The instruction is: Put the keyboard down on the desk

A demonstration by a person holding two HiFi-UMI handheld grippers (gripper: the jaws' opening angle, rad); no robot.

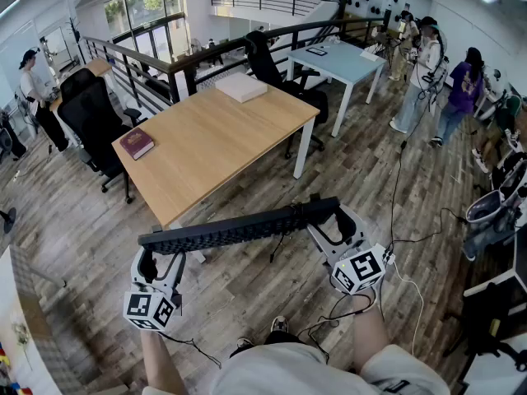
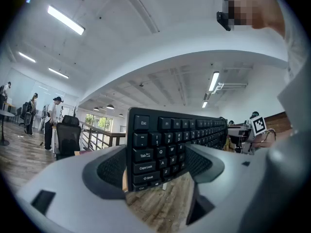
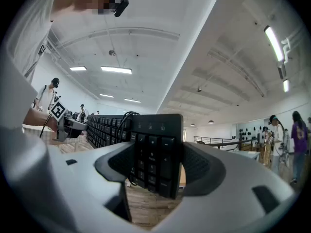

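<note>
Carry phase, not placement yet. Holding the keyboard [image 1: 239,229] in the air above the wood floor [image 1: 247,295], just short of the desk [image 1: 216,142] and not touching it. Seen nearly edge-on from the head view, so probably not lying flat; exact tilt hard to call.

Gripping with the left gripper [image 1: 151,252] at the Esc end: jaws spread wide, pads pressed on the keyboard. Same with the right gripper [image 1: 333,220] at the numpad end: jaws wide, clamped on it. 2 grips, 1 per end.

Trailing a loose cable [image 1: 277,245] below the keyboard toward the floor.

Sharing the desk with only 2 items: a dark red book [image 1: 137,143] near the left edge and a flat white box [image 1: 241,86] at the far end. Plenty of bare wood between.

Next, by my read:
- Advance over the near edge and rotate keys-up.
- Lower both ends together onto the bare patch right of the book.
- Release both jaws only once seated.
- Keep both hands in step to avoid twisting it in the grips.
- Watch for the cable catching on the desk edge.
</note>
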